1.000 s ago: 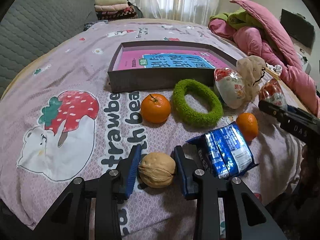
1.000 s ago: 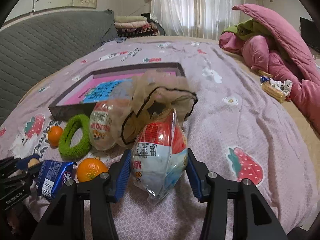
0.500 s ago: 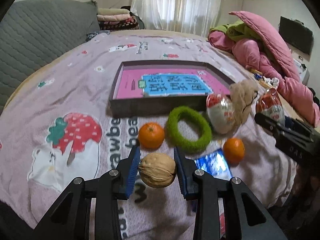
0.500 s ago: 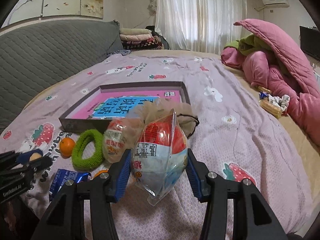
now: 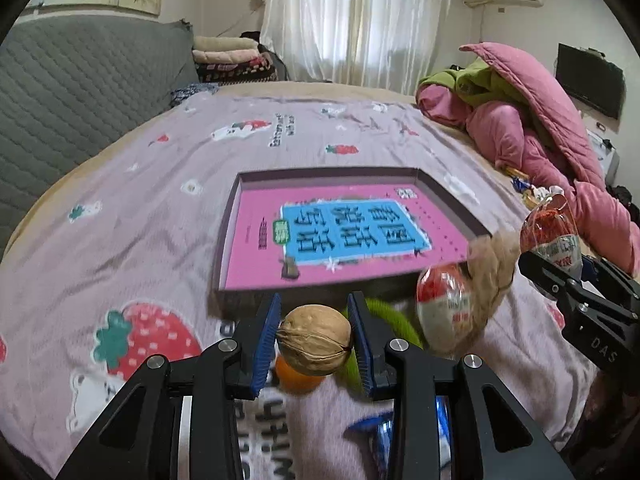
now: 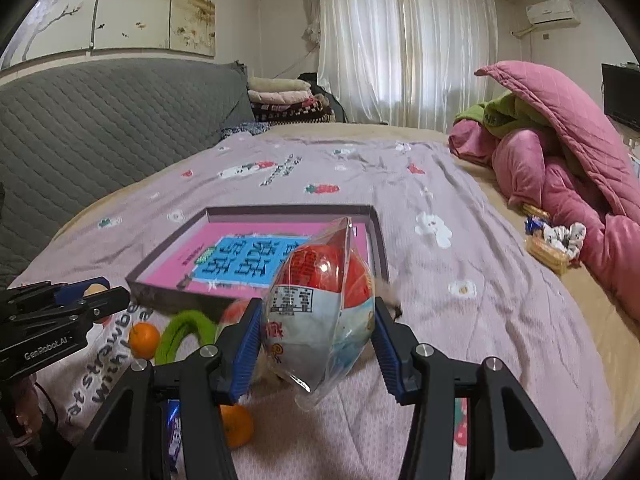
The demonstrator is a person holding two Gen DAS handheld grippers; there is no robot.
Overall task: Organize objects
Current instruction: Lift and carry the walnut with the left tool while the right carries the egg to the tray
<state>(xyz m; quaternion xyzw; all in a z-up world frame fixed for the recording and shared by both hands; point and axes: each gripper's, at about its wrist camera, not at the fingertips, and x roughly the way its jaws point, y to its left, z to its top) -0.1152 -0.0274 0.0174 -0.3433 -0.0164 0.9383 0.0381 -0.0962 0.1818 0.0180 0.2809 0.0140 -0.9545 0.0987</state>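
My left gripper (image 5: 314, 340) is shut on a brown walnut (image 5: 314, 340), held above the bedspread in front of the shallow dark box (image 5: 230, 224) with a pink and blue printed bottom. My right gripper (image 6: 316, 320) is shut on a clear snack bag with red contents (image 6: 320, 300), also lifted, short of the box (image 6: 378, 240). In the left wrist view that bag (image 5: 550, 232) and the right gripper show at the right edge. In the right wrist view the left gripper (image 6: 86, 294) enters from the left.
On the bedspread lie an orange (image 6: 144, 339), a second orange (image 6: 237, 426), a green fuzzy ring (image 6: 180, 334), another red snack bag (image 5: 444, 312), a beige pouch (image 5: 494, 264) and a blue packet (image 5: 384, 434). Pink bedding (image 6: 560, 168) is piled at the right; a grey headboard (image 5: 60, 100) stands left.
Both grippers have risen with their loads, the walnut and the snack bag, and tipped up toward the box. The items on the bedspread now sit lower in both views.
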